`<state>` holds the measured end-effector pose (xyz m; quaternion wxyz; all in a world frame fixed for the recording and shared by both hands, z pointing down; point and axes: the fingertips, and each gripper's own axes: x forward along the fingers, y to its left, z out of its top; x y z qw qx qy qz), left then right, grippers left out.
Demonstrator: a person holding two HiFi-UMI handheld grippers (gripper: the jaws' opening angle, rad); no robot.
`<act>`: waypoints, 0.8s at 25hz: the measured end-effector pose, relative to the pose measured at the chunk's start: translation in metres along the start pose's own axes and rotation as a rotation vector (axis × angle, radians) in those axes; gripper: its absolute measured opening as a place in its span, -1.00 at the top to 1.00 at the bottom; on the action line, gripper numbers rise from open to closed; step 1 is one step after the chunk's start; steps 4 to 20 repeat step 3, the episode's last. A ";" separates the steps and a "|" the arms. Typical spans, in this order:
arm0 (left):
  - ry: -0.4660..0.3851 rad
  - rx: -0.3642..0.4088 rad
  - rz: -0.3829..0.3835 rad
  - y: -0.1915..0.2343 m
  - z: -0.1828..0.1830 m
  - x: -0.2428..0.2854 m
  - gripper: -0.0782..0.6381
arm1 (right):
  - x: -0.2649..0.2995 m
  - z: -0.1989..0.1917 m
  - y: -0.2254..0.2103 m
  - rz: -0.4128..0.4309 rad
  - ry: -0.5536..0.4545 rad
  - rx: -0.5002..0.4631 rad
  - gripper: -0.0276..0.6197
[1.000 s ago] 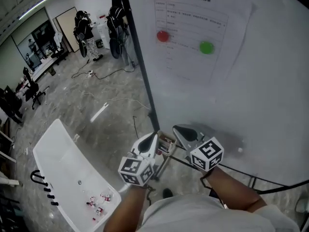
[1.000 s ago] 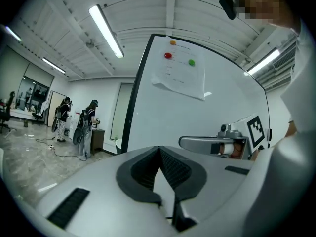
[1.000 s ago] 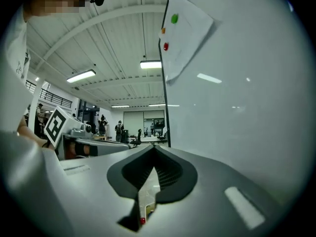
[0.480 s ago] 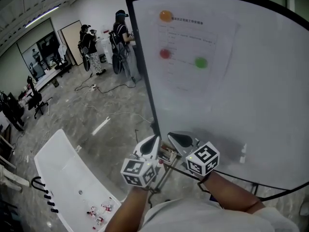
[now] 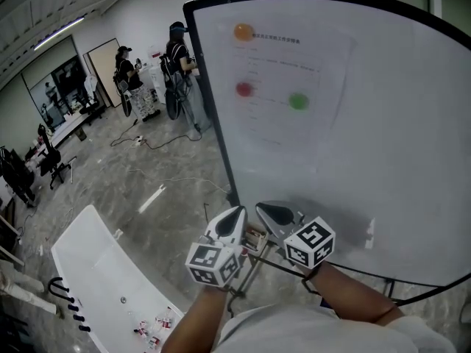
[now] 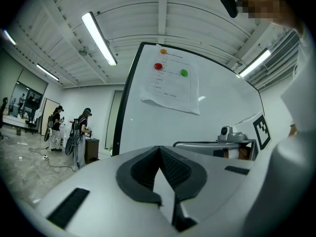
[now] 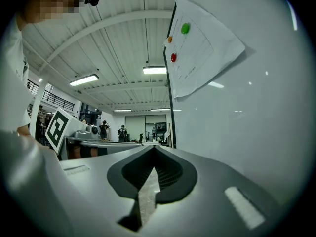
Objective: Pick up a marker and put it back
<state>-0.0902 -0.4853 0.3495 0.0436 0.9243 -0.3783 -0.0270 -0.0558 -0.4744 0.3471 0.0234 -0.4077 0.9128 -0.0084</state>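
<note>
The whiteboard (image 5: 397,123) fills 12 to 3 o'clock, with a paper sheet (image 5: 294,123) on it. At 6 o'clock the left hand-held gripper (image 5: 235,213) and the right hand-held gripper (image 5: 266,210) are both closed narrow and empty. A small pale blurred thing, perhaps the marker (image 5: 370,232), sits low on the board at 4 o'clock.

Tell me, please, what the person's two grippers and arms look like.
Both the left gripper and the right gripper have smooth light-grey shells tapering to a point, with dark ribbed pads inside. Each carries a white cube printed with black square markers. The forearms are bare; the person wears a light top.
</note>
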 end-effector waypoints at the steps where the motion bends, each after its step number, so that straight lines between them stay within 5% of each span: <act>1: 0.000 0.002 -0.002 -0.001 0.000 0.001 0.78 | 0.000 0.000 -0.001 0.000 0.000 0.002 0.91; 20: 0.001 0.006 -0.004 -0.003 0.001 0.003 0.78 | -0.001 -0.001 -0.002 -0.001 0.001 0.004 0.91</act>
